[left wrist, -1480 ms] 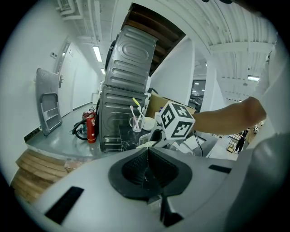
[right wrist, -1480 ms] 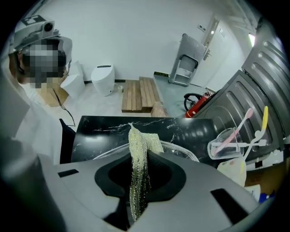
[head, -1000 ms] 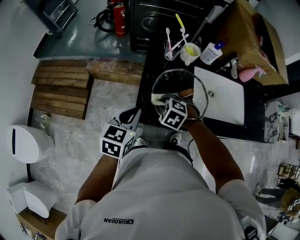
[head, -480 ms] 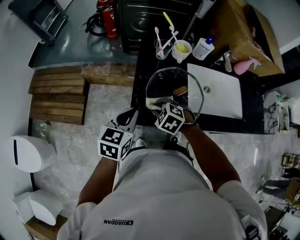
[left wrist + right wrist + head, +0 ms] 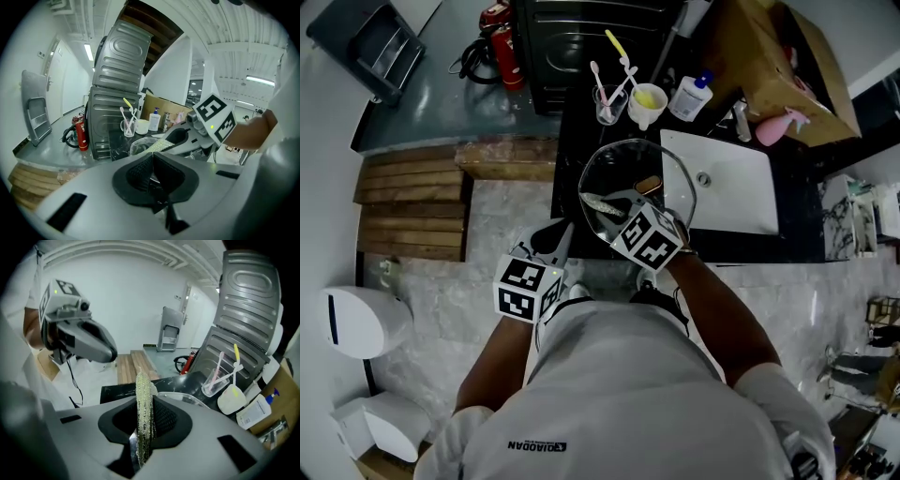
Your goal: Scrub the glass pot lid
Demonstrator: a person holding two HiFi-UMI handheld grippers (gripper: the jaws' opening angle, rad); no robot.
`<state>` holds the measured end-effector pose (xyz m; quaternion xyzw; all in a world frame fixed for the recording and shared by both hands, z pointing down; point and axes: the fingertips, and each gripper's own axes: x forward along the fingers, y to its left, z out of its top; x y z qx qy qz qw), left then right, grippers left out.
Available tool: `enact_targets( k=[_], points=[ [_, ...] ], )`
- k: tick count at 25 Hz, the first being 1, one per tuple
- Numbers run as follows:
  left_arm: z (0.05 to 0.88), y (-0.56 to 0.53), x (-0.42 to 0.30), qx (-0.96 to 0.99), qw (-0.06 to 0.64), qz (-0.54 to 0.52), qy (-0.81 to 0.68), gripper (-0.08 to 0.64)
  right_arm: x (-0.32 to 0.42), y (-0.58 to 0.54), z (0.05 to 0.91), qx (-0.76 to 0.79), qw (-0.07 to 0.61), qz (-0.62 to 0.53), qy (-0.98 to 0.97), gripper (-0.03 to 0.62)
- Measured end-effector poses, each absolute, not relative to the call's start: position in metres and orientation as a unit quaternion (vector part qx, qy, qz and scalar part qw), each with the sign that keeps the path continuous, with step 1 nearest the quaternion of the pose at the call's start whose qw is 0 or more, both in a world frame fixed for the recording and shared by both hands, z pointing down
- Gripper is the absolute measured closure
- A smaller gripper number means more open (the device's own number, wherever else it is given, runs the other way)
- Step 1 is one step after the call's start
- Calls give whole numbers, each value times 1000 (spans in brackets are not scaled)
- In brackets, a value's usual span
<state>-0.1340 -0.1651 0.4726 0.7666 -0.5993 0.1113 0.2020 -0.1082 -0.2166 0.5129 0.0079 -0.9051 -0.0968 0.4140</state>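
The glass pot lid [image 5: 666, 169], with a wooden knob [image 5: 648, 184], lies on the black counter [image 5: 567, 141]. My right gripper [image 5: 614, 208] is over the lid's near-left part, shut on a yellow-green scrub pad [image 5: 600, 203]. In the right gripper view the pad [image 5: 144, 394] stands edge-on between the pads, with the lid's rim [image 5: 187, 399] just beyond. My left gripper [image 5: 565, 230] hovers at the counter's front edge, beside the lid. Its pads meet in the left gripper view [image 5: 152, 157] with nothing seen between them; the lid [image 5: 138, 145] shows past the tips.
Behind the lid stand a glass of toothbrushes [image 5: 606, 105], a white mug [image 5: 645, 106] and a white bottle [image 5: 686, 97]. A white sink [image 5: 722, 183] lies to the right, a pink sprayer [image 5: 773, 127] beyond it. A metal appliance [image 5: 581, 37], a fire extinguisher [image 5: 502, 42] and wooden pallets [image 5: 412, 202] are to the left.
The right gripper has shifted the scrub pad slightly across the lid's near-left part, and the pad now shows edge-on. The left gripper stays by the counter's edge.
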Motion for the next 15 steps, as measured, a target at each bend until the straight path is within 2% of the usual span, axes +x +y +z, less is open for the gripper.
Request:
enact_targets(
  k=[5, 9, 12, 15],
  points=[
    [468, -181, -126, 763, 200, 110, -605, 543, -89, -236, 470, 23, 355, -56, -933, 511],
    [464, -194, -122, 753, 200, 108, -617, 543, -67, -276, 439, 44, 331, -74, -940, 511],
    [463, -200, -116, 744, 206, 102, -628, 543, -50, -321, 435, 68, 344, -108, -930, 511],
    [464, -204, -111, 735, 220, 91, -635, 543, -33, -372, 457, 79, 387, -155, -905, 511]
  ],
)
